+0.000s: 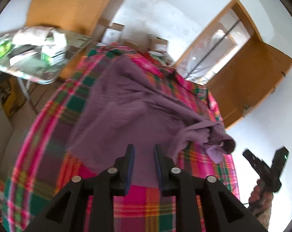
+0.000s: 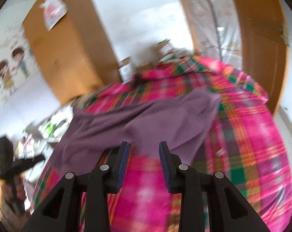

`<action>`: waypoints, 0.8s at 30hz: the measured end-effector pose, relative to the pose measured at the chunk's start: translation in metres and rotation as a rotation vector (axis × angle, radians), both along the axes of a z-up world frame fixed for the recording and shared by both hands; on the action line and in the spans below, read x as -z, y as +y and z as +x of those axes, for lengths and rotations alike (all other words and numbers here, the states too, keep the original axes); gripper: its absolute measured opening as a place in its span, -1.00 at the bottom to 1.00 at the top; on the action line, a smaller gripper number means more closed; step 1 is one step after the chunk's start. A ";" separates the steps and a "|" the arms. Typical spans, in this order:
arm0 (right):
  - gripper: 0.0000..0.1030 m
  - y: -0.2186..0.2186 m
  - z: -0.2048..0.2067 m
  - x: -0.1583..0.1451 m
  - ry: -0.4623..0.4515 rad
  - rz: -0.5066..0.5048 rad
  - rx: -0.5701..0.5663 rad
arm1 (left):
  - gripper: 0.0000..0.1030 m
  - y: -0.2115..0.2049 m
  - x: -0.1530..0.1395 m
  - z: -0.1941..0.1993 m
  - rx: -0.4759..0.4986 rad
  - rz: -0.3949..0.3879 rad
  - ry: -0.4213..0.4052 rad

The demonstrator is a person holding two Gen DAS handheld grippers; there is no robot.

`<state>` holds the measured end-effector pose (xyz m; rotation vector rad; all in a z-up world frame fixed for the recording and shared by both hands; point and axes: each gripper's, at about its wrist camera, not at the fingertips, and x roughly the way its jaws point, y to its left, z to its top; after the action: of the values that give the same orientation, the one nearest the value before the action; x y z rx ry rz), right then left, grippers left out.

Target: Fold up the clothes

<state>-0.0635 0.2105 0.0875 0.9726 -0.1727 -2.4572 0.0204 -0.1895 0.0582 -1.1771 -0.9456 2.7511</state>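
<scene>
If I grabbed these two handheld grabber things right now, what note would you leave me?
Left gripper: jaws open, empty, hovering at the near edge of the purple garment.
Right gripper: jaws open, empty, also at the garment's near edge.
The garment lies spread but rumpled on the plaid bedspread, with one end bunched into a heap at the bed's right side in the left view.
Done: no neat fold visible.
Left: smooth it out, straighten the bunched end, then fold.

A purple garment (image 1: 126, 104) lies rumpled on the pink plaid-covered bed (image 1: 146, 203).
</scene>
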 end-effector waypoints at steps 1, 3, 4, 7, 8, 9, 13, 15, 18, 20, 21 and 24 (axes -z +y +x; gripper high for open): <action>-0.19 -0.012 0.007 0.005 -0.001 0.015 -0.027 | -0.49 -0.006 0.004 0.004 -0.018 0.006 -0.011; -0.12 -0.035 0.020 0.015 -0.006 0.040 -0.077 | -0.48 -0.019 0.014 0.011 -0.056 0.017 -0.047; -0.12 -0.047 0.025 0.020 -0.012 0.043 -0.096 | -0.46 -0.023 0.019 0.015 -0.073 0.010 -0.062; -0.09 -0.082 0.036 0.035 -0.027 0.051 -0.152 | -0.45 -0.037 0.032 0.021 -0.091 0.027 -0.094; -0.06 -0.091 0.037 0.039 -0.028 0.057 -0.166 | -0.45 -0.039 0.036 0.023 -0.097 0.042 -0.098; -0.05 -0.103 0.039 0.042 -0.024 0.072 -0.177 | -0.45 -0.042 0.039 0.024 -0.105 0.056 -0.102; -0.05 -0.139 0.045 0.054 -0.007 0.127 -0.233 | -0.25 -0.043 0.045 0.022 -0.073 0.037 -0.091; -0.05 -0.155 0.047 0.061 0.008 0.176 -0.244 | -0.25 -0.044 0.048 0.020 -0.060 0.048 -0.091; -0.05 -0.176 0.047 0.072 0.021 0.252 -0.252 | -0.24 -0.045 0.053 0.015 -0.048 0.063 -0.091; -0.05 -0.189 0.045 0.077 0.015 0.278 -0.271 | -0.23 -0.047 0.056 0.011 -0.046 0.066 -0.104; -0.05 -0.194 0.044 0.078 0.021 0.290 -0.277 | -0.23 -0.048 0.058 0.010 -0.046 0.071 -0.104; -0.05 -0.208 0.039 0.084 0.037 0.337 -0.263 | -0.20 -0.049 0.060 0.006 -0.031 0.095 -0.098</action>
<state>-0.0241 0.0028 0.0035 1.0114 0.3705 -2.2970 0.0266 -0.2380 -0.0015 -1.3025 -1.1007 2.6597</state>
